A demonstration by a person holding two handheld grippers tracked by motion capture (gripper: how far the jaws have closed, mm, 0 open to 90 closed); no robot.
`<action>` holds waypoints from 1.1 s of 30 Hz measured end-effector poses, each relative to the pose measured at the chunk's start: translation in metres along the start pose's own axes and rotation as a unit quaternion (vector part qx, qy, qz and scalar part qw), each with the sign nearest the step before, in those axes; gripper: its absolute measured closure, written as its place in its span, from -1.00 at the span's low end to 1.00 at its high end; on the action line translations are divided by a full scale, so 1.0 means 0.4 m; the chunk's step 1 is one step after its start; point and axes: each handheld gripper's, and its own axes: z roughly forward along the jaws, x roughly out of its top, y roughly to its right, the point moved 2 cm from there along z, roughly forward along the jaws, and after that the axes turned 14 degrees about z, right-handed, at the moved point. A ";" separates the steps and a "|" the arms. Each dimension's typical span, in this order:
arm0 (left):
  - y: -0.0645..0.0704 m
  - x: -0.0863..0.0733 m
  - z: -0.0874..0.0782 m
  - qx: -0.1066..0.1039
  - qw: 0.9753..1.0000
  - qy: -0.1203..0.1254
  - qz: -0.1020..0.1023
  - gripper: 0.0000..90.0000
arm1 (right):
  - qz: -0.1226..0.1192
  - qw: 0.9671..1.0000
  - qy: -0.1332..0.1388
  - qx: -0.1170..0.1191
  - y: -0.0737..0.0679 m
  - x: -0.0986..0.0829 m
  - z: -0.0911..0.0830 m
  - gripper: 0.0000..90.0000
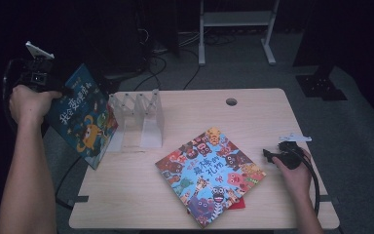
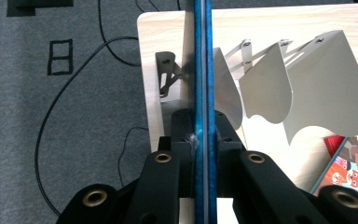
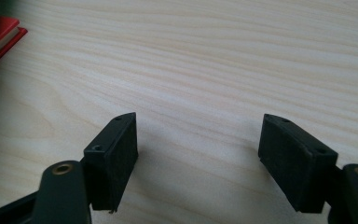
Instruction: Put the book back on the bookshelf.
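Note:
My left gripper (image 1: 63, 91) is shut on a blue picture book (image 1: 82, 117), held tilted in the air off the table's left edge, beside a clear accordion book rack (image 1: 137, 117). In the left gripper view the blue picture book (image 2: 201, 56) runs edge-on between the jaws, with the rack's white dividers (image 2: 279, 84) just right of it. A second colourful picture book (image 1: 210, 173) lies flat mid-table on top of a red book (image 1: 239, 204). My right gripper (image 1: 269, 156) rests on the table right of that book, open and holding nothing; the right gripper (image 3: 198, 144) looks down on bare wood.
The wooden table (image 1: 253, 112) has a cable hole (image 1: 231, 102) at the back. Cables trail on the grey floor (image 1: 175, 68) behind it, and a white stand's legs (image 1: 236, 29) rise at the far side. A corner of the red book (image 3: 0, 39) lies at the upper left of the right gripper view.

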 end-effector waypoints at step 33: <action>-0.007 0.001 -0.041 0.022 0.999 0.006 0.036 0.33 | 0.000 1.000 0.000 0.000 0.000 0.000 0.000 -0.40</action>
